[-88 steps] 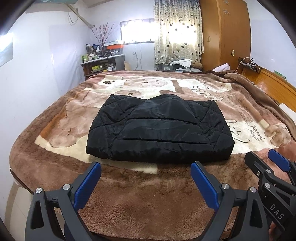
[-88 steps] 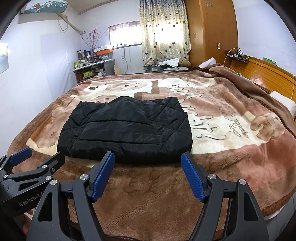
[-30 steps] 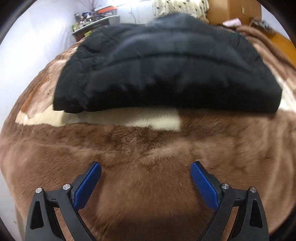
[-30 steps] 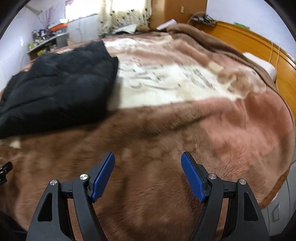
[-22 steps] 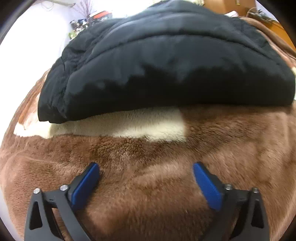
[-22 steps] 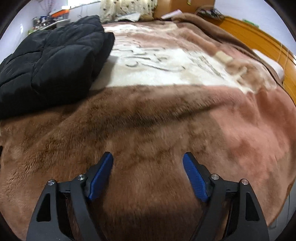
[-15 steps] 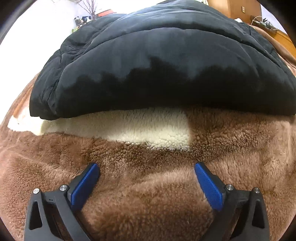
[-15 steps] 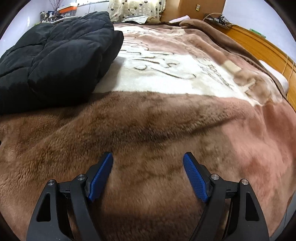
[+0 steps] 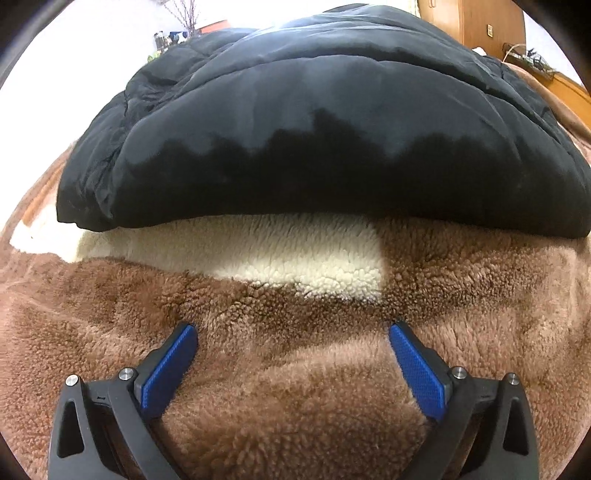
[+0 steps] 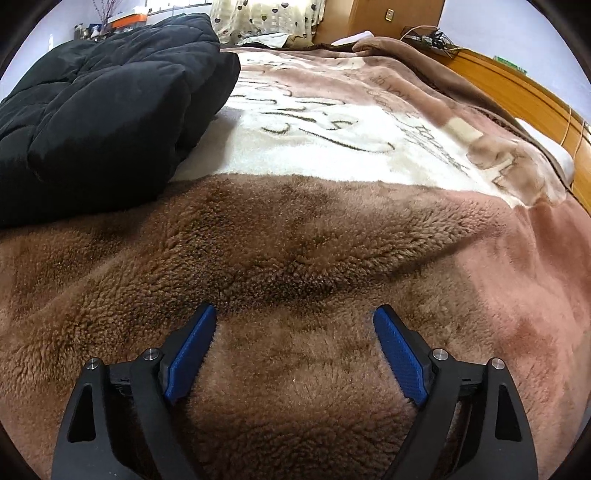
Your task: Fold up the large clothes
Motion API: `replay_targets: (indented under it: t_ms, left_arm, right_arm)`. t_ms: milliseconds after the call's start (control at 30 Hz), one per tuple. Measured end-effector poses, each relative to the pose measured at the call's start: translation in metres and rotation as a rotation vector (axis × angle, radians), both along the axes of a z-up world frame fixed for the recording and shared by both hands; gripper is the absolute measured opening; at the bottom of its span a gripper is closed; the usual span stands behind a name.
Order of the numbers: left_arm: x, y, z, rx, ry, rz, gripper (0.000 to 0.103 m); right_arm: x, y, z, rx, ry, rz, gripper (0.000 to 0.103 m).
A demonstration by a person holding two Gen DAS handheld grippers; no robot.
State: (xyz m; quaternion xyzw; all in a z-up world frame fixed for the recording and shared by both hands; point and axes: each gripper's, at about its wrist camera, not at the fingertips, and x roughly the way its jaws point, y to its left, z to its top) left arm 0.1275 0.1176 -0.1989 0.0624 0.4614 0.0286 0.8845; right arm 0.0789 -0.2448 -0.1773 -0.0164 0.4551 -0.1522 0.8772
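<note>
A black quilted jacket [image 9: 314, 129], folded into a thick rectangular bundle, lies on the brown plush blanket [image 9: 295, 369]. In the right wrist view the jacket [image 10: 103, 110] sits at the upper left. My left gripper [image 9: 291, 332] is open and empty, low on the blanket just in front of the jacket's near edge. My right gripper [image 10: 294, 314] is open and empty, resting low on the blanket [image 10: 332, 240] to the right of the jacket.
The blanket has a cream patch [image 9: 258, 254] below the jacket and cream lettering [image 10: 332, 122]. A wooden bed frame [image 10: 517, 99] runs along the right. A wardrobe [image 9: 472, 22], curtains [image 10: 266, 18] and a cluttered shelf [image 10: 118, 22] stand at the far wall.
Both grippers have dropped from above the bed to just over the blanket. The left has closed in on the jacket's near edge. The right has moved right of the jacket. Both stay open.
</note>
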Motion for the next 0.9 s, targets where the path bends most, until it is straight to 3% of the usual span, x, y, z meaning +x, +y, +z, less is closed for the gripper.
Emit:
replay_targets:
  t_ms: [400, 900]
  left_arm:
    - [-0.0096, 0.0017, 0.0015, -0.01, 0.0, -0.001, 0.103]
    - [-0.0054, 0.0054, 0.0005, -0.01, 0.003, -0.002, 0.103]
  right_arm:
    - [-0.0088, -0.0062, 0.0029, 0.054, -0.028, -0.005, 0.087]
    - [-0.0084, -0.0054, 0.0029, 0.053, -0.026, -0.005, 0.087]
